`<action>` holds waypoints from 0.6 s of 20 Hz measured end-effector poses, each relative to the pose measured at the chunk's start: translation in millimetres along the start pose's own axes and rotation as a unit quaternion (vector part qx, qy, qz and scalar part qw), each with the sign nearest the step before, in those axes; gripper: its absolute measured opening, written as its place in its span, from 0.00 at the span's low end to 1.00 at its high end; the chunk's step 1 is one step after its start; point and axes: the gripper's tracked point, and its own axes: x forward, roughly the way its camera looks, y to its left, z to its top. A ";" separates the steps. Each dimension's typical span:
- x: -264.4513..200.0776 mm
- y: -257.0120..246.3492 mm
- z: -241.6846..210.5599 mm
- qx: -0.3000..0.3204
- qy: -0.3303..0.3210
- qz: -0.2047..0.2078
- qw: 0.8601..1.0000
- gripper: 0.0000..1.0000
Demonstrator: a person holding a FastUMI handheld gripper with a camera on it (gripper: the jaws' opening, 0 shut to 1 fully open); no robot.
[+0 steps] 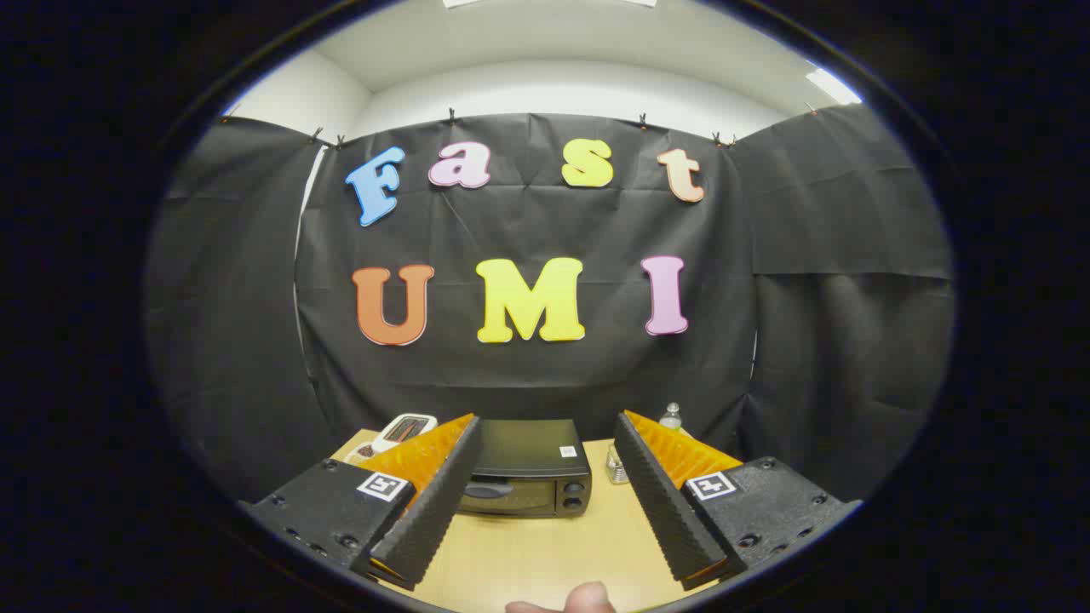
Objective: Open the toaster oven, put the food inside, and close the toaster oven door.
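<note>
A black toaster oven [530, 468] stands on the wooden table [545, 553], beyond my fingers and framed between them. Its door is closed, with the handle along the top of the glass and two knobs on its right side. My gripper [545, 434] hangs above the table's near part, open wide, with nothing between its fingers. The left finger [434, 502] overlaps the oven's left end. I cannot make out the food.
A white toaster [402, 431] stands behind the left finger at the table's back left. A small glass item [616, 466] sits just right of the oven, and a clear bottle [671, 416] rises behind the right finger. A fingertip [588, 598] pokes in at the table's near edge.
</note>
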 end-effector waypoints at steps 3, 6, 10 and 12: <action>0.1 -0.9 -0.7 0.000 -0.003 0.003 1.000 1.00; -1.1 -3.7 -0.8 0.012 -0.005 0.004 1.000 1.00; -0.6 -13.1 3.2 0.012 -0.020 -0.006 1.000 1.00; 0.1 -10.0 2.3 0.016 -0.021 -0.001 1.000 1.00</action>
